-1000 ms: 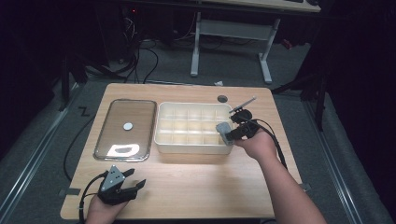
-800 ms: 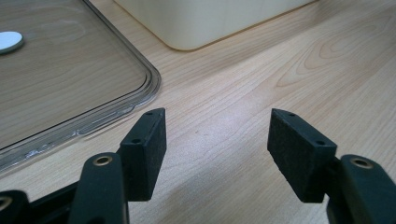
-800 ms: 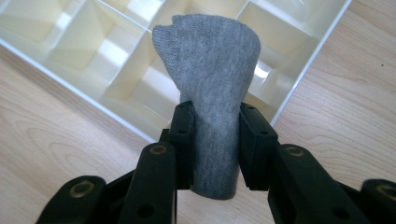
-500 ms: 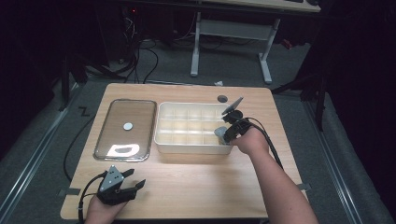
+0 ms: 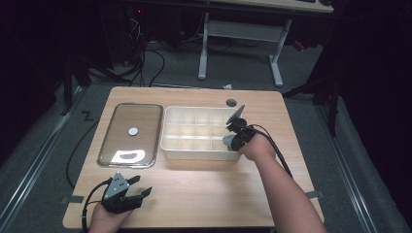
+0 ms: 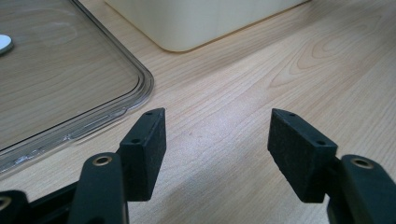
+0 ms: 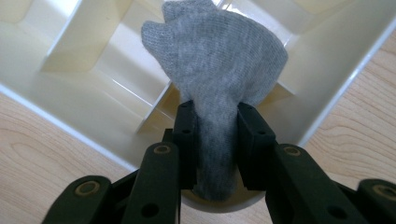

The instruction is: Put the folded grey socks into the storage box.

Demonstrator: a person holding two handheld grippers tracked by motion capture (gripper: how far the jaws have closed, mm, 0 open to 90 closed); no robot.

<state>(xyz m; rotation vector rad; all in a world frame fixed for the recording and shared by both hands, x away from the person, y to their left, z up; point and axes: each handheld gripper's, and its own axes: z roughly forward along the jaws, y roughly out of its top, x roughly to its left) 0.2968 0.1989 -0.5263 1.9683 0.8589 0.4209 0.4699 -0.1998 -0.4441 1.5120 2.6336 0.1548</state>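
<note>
The right tool, jaws just closing, grips a grey knitted sock over the cream compartmented plastic tray; the left tool stands wide.

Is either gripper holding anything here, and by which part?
The right gripper is clamped on a grey sock near one end, the rest bunched over the divided tray. The left gripper is open, holding nothing.
</note>
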